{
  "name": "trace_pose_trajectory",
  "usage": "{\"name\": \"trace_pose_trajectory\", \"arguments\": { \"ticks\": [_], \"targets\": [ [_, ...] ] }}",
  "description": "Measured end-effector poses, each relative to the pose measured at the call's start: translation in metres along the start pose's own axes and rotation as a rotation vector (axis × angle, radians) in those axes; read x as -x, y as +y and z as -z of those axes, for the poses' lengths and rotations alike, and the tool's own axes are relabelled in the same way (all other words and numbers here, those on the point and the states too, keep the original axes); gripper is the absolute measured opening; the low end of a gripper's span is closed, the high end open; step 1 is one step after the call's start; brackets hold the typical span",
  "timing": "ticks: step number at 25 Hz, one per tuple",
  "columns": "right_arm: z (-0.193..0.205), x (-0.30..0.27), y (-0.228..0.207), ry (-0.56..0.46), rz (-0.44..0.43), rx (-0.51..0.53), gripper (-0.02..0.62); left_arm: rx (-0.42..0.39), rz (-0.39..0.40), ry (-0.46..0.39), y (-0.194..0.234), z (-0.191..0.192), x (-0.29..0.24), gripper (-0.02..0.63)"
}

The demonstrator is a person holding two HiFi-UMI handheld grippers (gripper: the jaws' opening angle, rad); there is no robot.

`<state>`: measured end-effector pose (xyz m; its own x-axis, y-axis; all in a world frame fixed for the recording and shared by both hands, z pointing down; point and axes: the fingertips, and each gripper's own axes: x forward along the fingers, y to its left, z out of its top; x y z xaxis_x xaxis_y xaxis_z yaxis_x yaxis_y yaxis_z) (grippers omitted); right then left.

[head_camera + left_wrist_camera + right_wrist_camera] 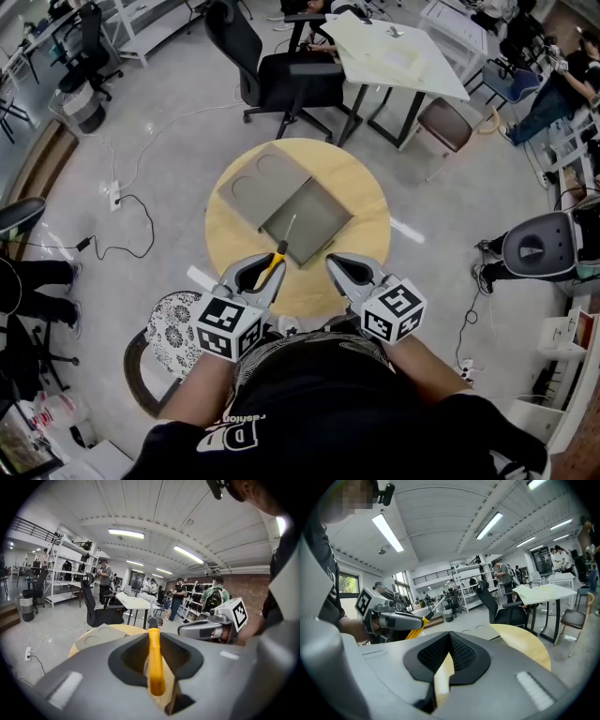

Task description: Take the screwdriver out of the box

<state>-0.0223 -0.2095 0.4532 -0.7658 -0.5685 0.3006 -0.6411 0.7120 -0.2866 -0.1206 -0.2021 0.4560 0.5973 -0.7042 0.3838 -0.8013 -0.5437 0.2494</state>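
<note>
A screwdriver (276,262) with a yellow handle and thin metal shaft is clamped in my left gripper (266,267). Its shaft points up over the near edge of the open grey box (314,225) on the round wooden table (366,202). In the left gripper view the yellow handle (155,665) runs between the jaws of the left gripper (153,639). My right gripper (337,262) hovers beside it at the table's near edge, its jaws meeting at the tips with nothing in them. The right gripper view shows the right gripper (450,637) shut and the screwdriver (421,619) off to the left.
The box's lid (262,183), with two round recesses, lies flat at the back left of the table. A black office chair (281,75), a white table (394,52) and a brown chair (445,122) stand beyond. A power strip (114,194) with cables lies at the left, and a patterned stool (173,328) stands near me.
</note>
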Motion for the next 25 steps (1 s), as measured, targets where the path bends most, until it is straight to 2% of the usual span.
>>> {"name": "trace_pose_trajectory", "arguments": {
  "ticks": [25],
  "targets": [
    [0.0027, -0.0007, -0.0045, 0.008, 0.008, 0.017, -0.002, -0.001, -0.020, 0.005, 0.0040, 0.0034, -0.0028, 0.138]
  ]
}}
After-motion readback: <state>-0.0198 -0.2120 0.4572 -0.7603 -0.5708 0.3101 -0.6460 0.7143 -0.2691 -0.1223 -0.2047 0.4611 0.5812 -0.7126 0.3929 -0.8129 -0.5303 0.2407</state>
